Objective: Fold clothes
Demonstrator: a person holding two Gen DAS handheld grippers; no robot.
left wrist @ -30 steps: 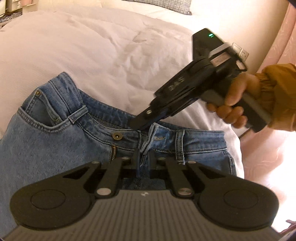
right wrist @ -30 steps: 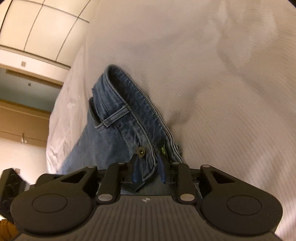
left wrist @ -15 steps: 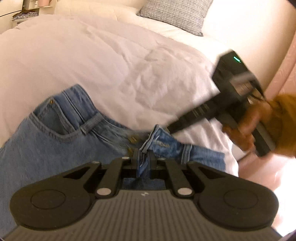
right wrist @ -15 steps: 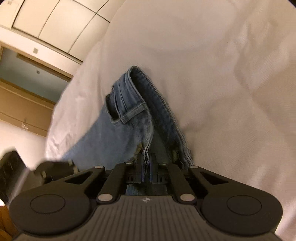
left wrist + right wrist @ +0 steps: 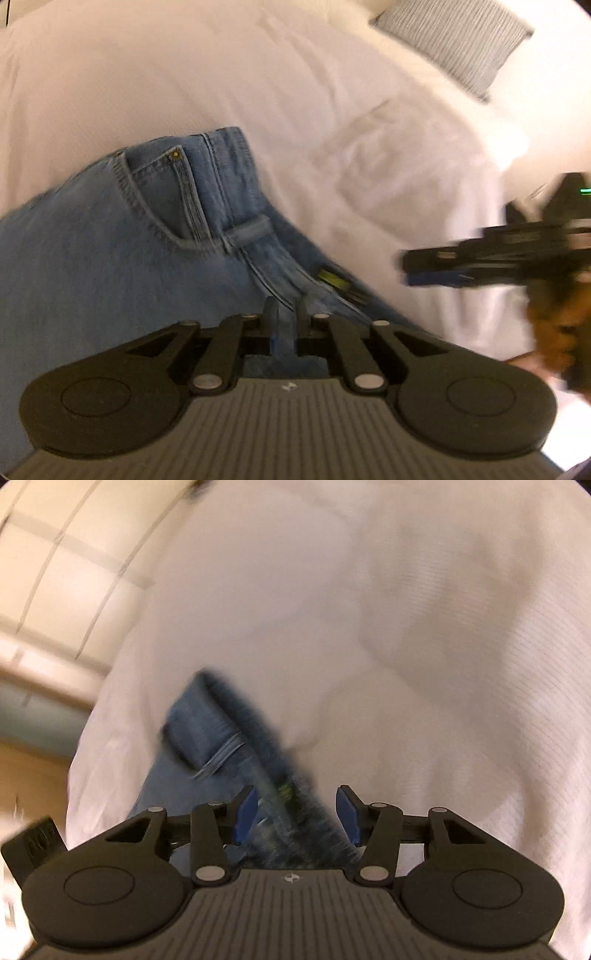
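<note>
Jeans (image 5: 110, 266) lie on the bed's white duvet (image 5: 258, 85), waistband and front pocket facing up, blue denim. Left gripper (image 5: 284, 314) clamped tight on the waistband edge; denim fills the narrow gap between its fingers. Right gripper (image 5: 295, 812): jaws opening, blue pads (image 5: 245, 816) clear of the cloth, blurred waistband seen below between them, not pinched. Grey striped pillow (image 5: 454, 44) at the far side of the bed. Right wrist view motion-blurred.
</note>
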